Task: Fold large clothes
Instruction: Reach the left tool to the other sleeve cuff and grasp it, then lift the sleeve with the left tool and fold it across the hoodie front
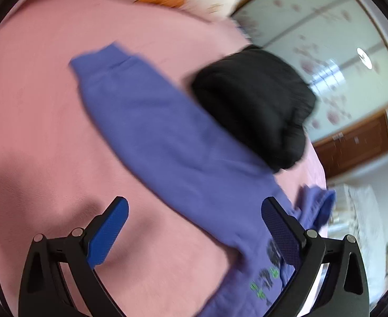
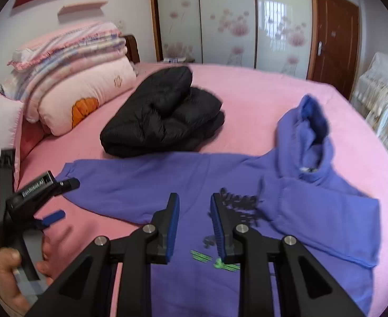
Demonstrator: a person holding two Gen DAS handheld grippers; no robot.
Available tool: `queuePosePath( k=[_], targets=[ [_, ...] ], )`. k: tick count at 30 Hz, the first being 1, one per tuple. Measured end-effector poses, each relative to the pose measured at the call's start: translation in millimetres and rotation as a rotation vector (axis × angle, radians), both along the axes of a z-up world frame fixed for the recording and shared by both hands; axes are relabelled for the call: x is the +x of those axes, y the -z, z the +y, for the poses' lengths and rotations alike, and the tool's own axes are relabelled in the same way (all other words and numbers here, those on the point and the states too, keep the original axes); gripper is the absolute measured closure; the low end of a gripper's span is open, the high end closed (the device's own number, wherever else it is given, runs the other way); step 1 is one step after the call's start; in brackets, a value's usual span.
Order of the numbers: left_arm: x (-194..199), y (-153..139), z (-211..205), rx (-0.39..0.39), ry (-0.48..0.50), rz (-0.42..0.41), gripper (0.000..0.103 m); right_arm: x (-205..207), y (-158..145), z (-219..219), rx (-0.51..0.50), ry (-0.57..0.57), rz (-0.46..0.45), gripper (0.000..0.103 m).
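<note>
While the left wrist view is motion-blurred, the main items read well enough. Left gripper (image 1: 194, 233): jaws spread wide, nothing between them, blue textured pads (image 1: 109, 233) facing in. Purple hoodie (image 1: 167, 142) runs as a long band from upper left of centre down to lower right, lying on the pink sheet (image 1: 35, 121). Its far end is a ribbed cuff or hem; I cannot tell which. Green and dark print sits at lower right, near the right finger. Black jacket (image 1: 254, 105), puffy and already folded, lies right of centre, touching the hoodie edge.

Right wrist view: right gripper (image 2: 195, 227) hovers over the hoodie (image 2: 183, 185) chest, jaws parted by a narrow gap, gripping nothing. Hoodie lies spread flat across the lower half of the frame, hood (image 2: 310, 137) rumpled and standing up at right, one sleeve stretched to the left, the other doubled under at right. Jacket (image 2: 165, 113) sits above centre; stacked quilts (image 2: 70, 79) at upper left.

Handling judgement: fleece knit, soft, limp, moderately heavy, matte, not slippery, not fragile. It will drape and sag from any single pinch. Best holds are thick seams: cuff, shoulder, hem. Sheet looks plush, so dragging may bunch it.
</note>
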State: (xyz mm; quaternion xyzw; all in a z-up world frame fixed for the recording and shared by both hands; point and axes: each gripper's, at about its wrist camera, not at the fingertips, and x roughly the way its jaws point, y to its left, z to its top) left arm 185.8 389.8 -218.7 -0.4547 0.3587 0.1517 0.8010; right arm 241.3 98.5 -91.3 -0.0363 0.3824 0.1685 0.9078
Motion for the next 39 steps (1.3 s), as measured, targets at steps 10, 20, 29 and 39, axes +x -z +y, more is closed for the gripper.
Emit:
queuePosePath(
  k=[10, 20, 29, 39],
  targets=[
    [16.0, 61.1, 56.0, -0.108, -0.197, -0.053, 0.004, 24.1, 57.4, 48.2, 0.004, -0.066, 0.090, 0.079],
    [35.6, 87.2, 78.2, -0.135, -0.291, -0.117, 0.092, 16.0, 71.9, 40.6, 0.031, -0.086, 0.110, 0.079],
    [31.7, 8.1, 33.2, 0.143, -0.202, -0.245, 0.094, 10.7, 68.7, 1.1, 0.047, -0.021, 0.108, 0.079],
    [39.2, -90.7, -95.7, 0.225, 0.128, -0.493, 0.094, 4.0, 44.6, -87.0, 0.112, 0.135, 0.065, 0.079]
  ],
)
